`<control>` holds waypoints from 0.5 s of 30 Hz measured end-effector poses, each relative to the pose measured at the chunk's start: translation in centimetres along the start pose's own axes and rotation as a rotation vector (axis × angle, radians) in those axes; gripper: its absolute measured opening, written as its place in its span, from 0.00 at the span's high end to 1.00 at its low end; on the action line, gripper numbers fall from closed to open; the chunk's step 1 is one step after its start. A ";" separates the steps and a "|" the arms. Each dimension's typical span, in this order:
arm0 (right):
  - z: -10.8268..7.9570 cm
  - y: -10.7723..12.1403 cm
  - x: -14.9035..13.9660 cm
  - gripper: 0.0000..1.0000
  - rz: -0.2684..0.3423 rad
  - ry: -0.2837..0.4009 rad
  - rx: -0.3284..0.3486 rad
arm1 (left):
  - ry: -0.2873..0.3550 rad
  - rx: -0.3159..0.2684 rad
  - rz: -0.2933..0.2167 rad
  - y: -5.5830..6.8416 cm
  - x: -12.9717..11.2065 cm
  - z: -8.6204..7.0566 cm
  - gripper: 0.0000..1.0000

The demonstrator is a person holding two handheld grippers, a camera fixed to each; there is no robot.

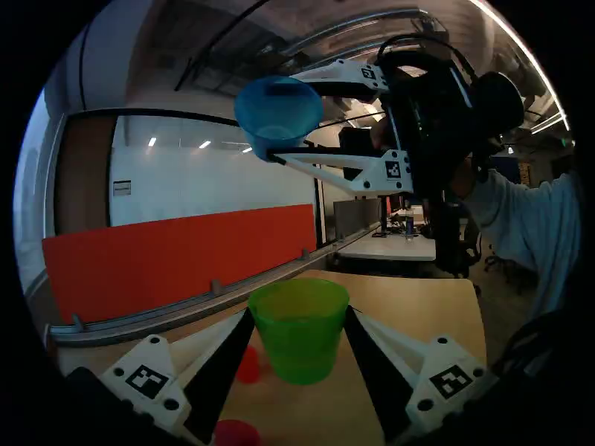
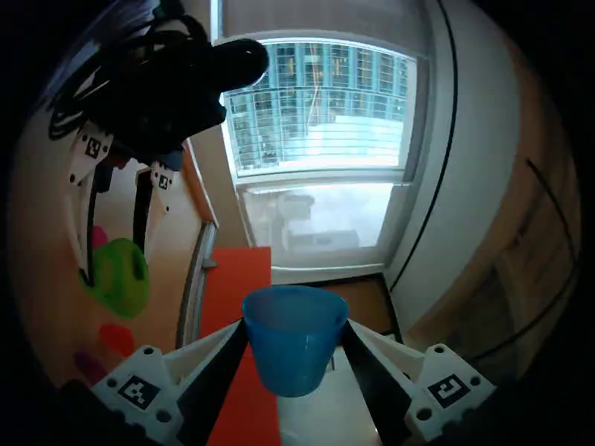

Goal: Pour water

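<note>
My left gripper point(image 1: 299, 321) is shut on a green cup point(image 1: 299, 343), held upright just above the wooden table point(image 1: 416, 297). High above and beyond it, my right gripper point(image 1: 284, 119) is shut on a blue cup point(image 1: 278, 111) that tilts its mouth toward the left gripper's camera. In the right gripper view the blue cup point(image 2: 295, 349) sits between the right gripper's point(image 2: 295, 334) fingers. At that view's far left, the left gripper point(image 2: 111, 260) holds the green cup point(image 2: 117, 276). I cannot tell whether either cup holds water.
Small red and pink objects point(image 1: 248, 364) lie on the table under the green cup, with another point(image 1: 236, 432) nearer. An orange panel point(image 1: 178, 260) and metal rail point(image 1: 223, 290) border the table's far edge. A sleeved arm point(image 1: 520, 215) holds the right gripper.
</note>
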State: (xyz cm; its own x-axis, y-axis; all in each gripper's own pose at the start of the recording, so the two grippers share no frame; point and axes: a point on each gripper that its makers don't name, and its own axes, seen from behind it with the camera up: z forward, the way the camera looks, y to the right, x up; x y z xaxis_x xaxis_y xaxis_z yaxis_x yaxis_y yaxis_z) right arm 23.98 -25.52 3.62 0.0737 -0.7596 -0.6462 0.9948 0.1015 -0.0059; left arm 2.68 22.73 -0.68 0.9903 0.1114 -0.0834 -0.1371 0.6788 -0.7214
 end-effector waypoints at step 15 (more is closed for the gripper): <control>-0.9 -1.3 1.4 0.11 0.421 0.039 0.020 | -0.001 0.006 0.002 -0.3 -0.1 -0.2 0.14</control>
State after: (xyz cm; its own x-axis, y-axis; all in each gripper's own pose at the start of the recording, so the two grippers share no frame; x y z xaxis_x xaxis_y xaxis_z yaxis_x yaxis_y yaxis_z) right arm 22.68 -26.15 2.01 0.4720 -0.6295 -0.6172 0.8794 0.3852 0.2798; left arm 2.65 22.38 -0.60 0.9899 0.1137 -0.0842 -0.1394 0.6833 -0.7167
